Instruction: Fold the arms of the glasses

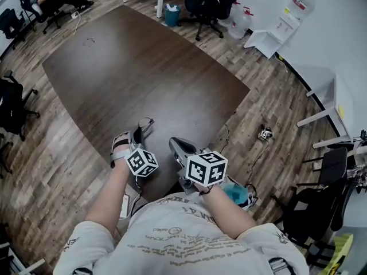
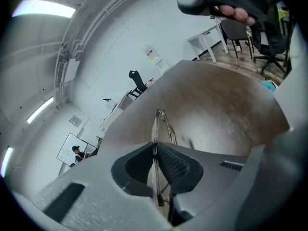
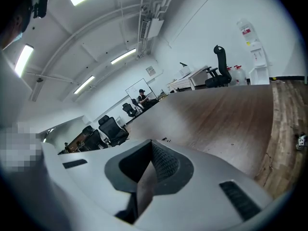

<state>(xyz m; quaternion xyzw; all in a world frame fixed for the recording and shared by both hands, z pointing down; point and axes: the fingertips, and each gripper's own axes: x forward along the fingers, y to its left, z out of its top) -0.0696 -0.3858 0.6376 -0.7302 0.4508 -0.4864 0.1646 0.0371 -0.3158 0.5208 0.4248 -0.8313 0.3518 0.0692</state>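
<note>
A pair of thin wire-framed glasses (image 1: 145,121) is pinched in my left gripper (image 1: 136,134), just above the near end of the dark brown table (image 1: 143,67). In the left gripper view the glasses (image 2: 157,124) stick out edge-on past the pads, and the left gripper (image 2: 155,148) is shut on the frame. My right gripper (image 1: 175,144) hovers just right of the left one, apart from the glasses. In the right gripper view the right gripper (image 3: 151,146) is shut with nothing between its pads.
Black office chairs (image 1: 215,4) and a teal bin (image 1: 171,14) stand beyond the table's far end. Water jugs (image 1: 239,20) and a white shelf (image 1: 269,39) line the right wall. Cables and a small device (image 1: 264,134) lie on the wood floor at right.
</note>
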